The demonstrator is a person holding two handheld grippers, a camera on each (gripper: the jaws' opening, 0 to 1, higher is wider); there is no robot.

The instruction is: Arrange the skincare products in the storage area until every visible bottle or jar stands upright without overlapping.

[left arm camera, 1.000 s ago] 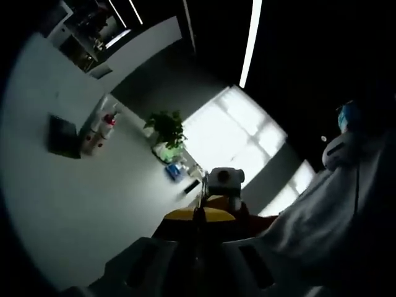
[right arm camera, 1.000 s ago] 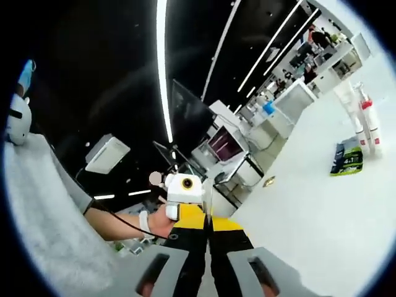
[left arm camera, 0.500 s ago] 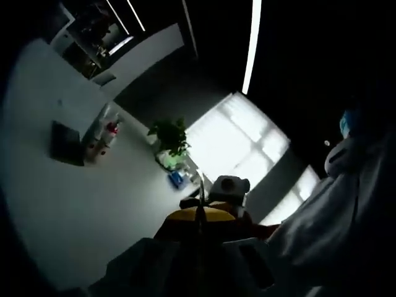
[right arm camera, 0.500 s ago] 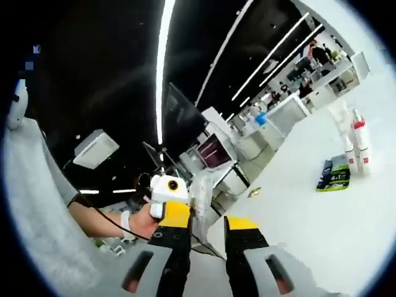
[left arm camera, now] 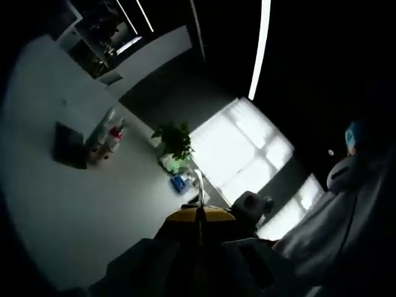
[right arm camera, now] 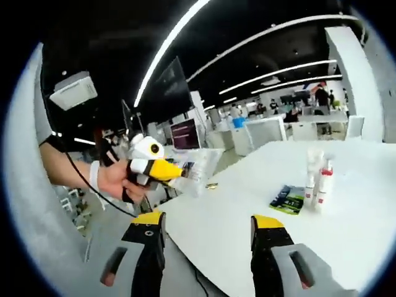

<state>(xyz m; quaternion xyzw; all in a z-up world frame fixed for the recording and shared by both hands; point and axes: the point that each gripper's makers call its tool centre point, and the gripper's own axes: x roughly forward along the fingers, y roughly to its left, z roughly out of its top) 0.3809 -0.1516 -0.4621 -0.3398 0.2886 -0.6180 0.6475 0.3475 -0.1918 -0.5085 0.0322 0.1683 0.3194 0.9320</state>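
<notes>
Several slim white bottles (right arm camera: 312, 179), one with a red cap (right arm camera: 324, 184), stand upright together on the white table (right arm camera: 247, 229), beside a flat dark green packet (right arm camera: 288, 199). My right gripper (right arm camera: 207, 230) is open well short of them, with nothing between its yellow-tipped jaws. To its left a hand holds my left gripper (right arm camera: 176, 172), shut on a clear plastic packet (right arm camera: 199, 168) in the air. In the dim left gripper view the same bottles (left arm camera: 108, 133) and dark packet (left arm camera: 69, 145) sit far off, and my left gripper (left arm camera: 199, 213) is shut on the packet's thin edge (left arm camera: 199, 189).
A potted plant (left arm camera: 173, 137) and a small blue item (left arm camera: 179, 181) stand further along the table. A person's grey sleeve (right arm camera: 37, 204) is at the left. Desks and monitors (right arm camera: 185, 133) fill the room behind. Bare tabletop lies between my right gripper and the bottles.
My right gripper has gone from shut to wide open and its view has swung level with the table. My left gripper keeps the clear packet and now sits further left of the right jaws.
</notes>
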